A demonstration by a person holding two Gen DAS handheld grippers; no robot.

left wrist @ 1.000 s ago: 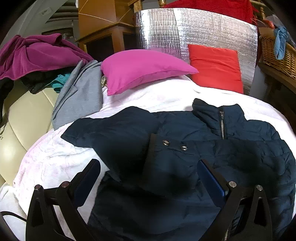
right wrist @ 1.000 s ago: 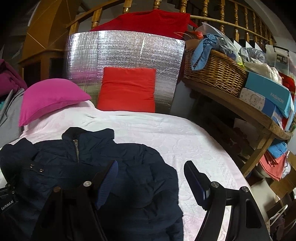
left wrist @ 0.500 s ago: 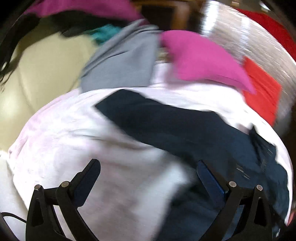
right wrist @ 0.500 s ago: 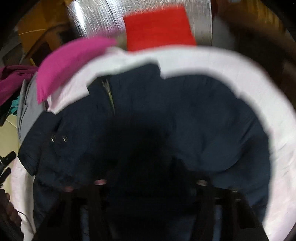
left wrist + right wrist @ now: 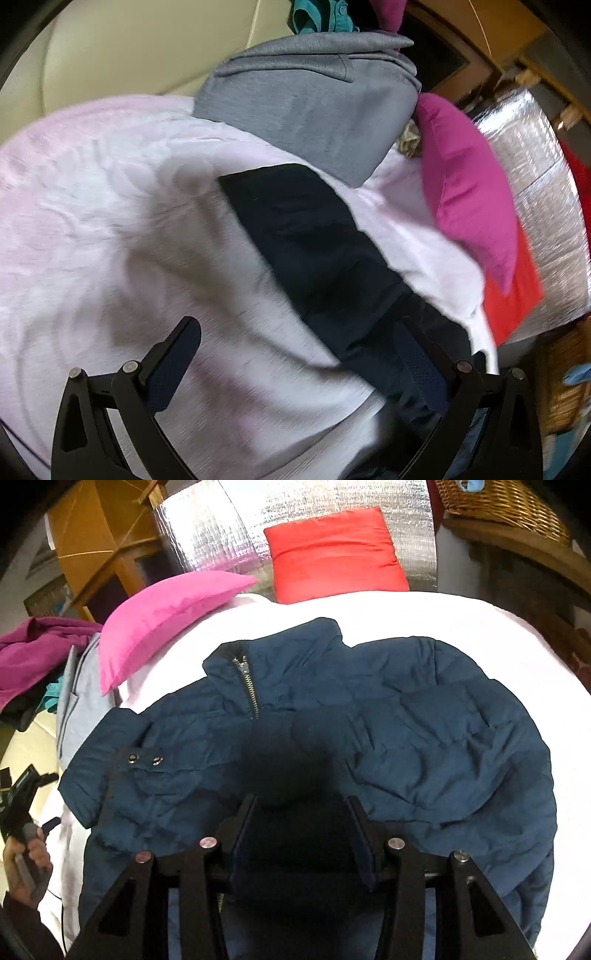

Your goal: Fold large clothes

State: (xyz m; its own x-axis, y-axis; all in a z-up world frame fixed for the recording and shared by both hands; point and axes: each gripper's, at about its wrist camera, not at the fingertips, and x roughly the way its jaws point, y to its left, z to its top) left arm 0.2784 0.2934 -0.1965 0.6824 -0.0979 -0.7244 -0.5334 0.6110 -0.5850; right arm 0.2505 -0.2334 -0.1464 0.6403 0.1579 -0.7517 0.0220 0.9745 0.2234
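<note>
1. Navy quilted jacket (image 5: 388, 731) spread front-up across a pale pink-white blanket (image 5: 424, 616), collar toward the far end, zipper (image 5: 249, 686) partly open at the neck.
2. On the jacket's left part, a folded-over flap with two metal snaps (image 5: 144, 758) side by side.
3. Right gripper (image 5: 301, 805) low over the jacket's lower middle, fingers set narrowly apart with dark padded fabric bulging between them; whether actually pinching the fabric, impossible to tell in the shadow.
4. Left gripper (image 5: 299, 354) spread wide, holding nothing; its left finger (image 5: 173, 365) over bare blanket (image 5: 110, 221), its right finger (image 5: 421, 365) over the edge of the dark jacket sleeve (image 5: 317, 251).
5. In the left wrist view, tilted and slightly blurred, that sleeve lying as a dark band diagonally across the blanket, its squared end pointing toward a grey garment (image 5: 317, 99).
6. Grey garment draped half on the blanket, half on a cream cushioned seat (image 5: 147, 48); teal cloth (image 5: 321, 14) beyond it.
7. Magenta pillow (image 5: 166, 613) at the blanket's far left, red pillow (image 5: 332, 554) beside it, propped against a silver foil panel (image 5: 221, 528).
8. Wicker basket (image 5: 509, 502) on a wooden shelf at the upper right.
9. At the far left edge of the right wrist view, a person's hand (image 5: 27, 856) gripping the black handle of the other tool.
10. Crumpled purple cloth (image 5: 33, 653) heaped at the left, beyond the blanket.
</note>
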